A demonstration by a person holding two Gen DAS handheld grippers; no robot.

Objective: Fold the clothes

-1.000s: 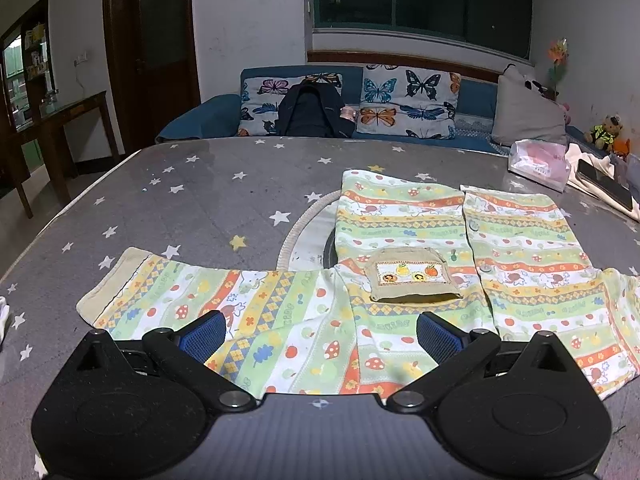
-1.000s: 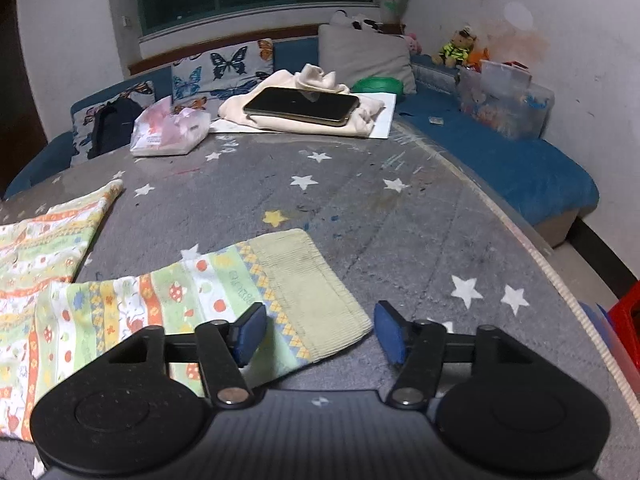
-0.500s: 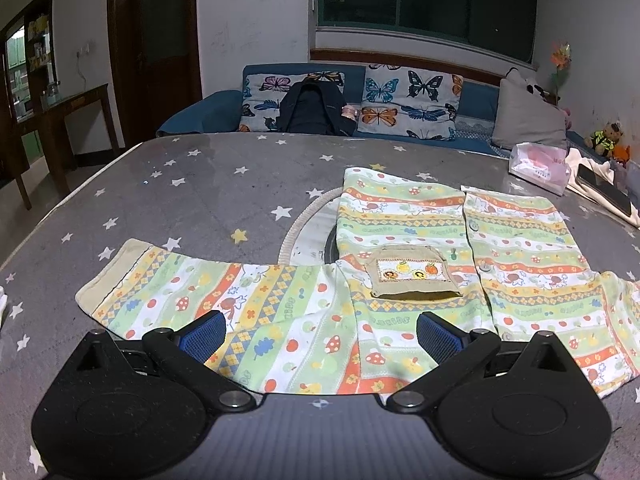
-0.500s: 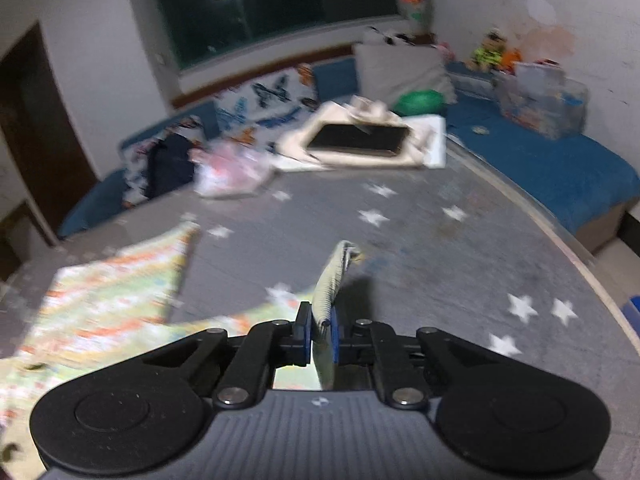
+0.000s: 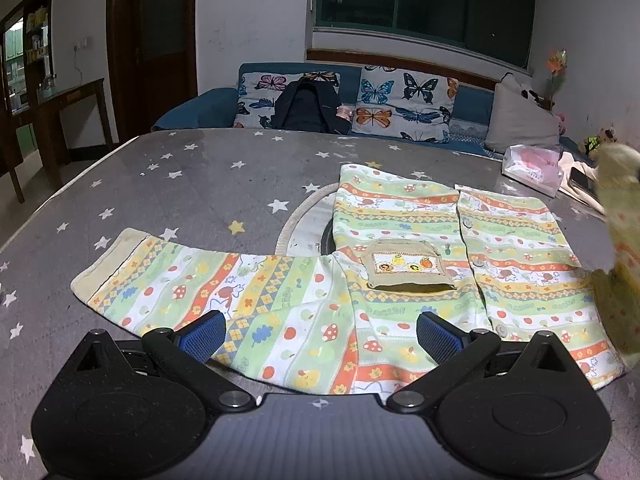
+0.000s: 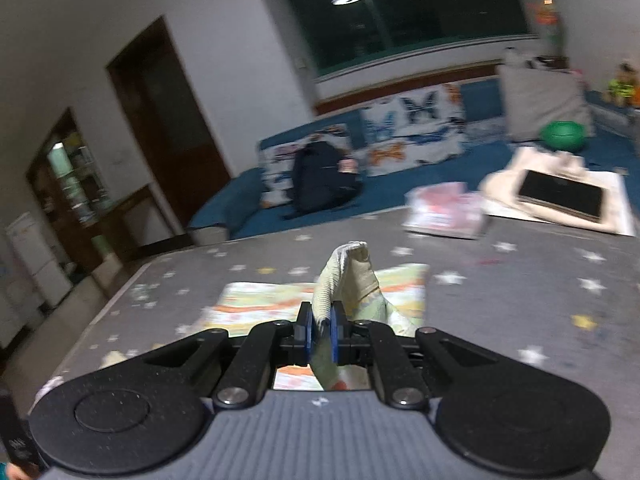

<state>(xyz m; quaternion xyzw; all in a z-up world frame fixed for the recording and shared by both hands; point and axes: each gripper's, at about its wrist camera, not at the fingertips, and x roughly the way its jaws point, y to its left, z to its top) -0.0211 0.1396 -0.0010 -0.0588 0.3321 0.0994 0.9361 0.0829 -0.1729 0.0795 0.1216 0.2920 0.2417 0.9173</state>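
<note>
Fold barely started, by the look of it: patterned shirt lies spread face-up on the star-print table, body and the sleeve ahead of the left gripper both flat and unfolded. Only one sleeve is in hand: right gripper pinches its beige cuff, jaws pressed together on the cloth, cuff standing up past the tips, shirt body beyond and below. Left gripper is spread wide, holding nothing; the shirt's near edge lies between and just ahead of its pads. Left to do: lay both sleeves in, then fold the body.
</note>
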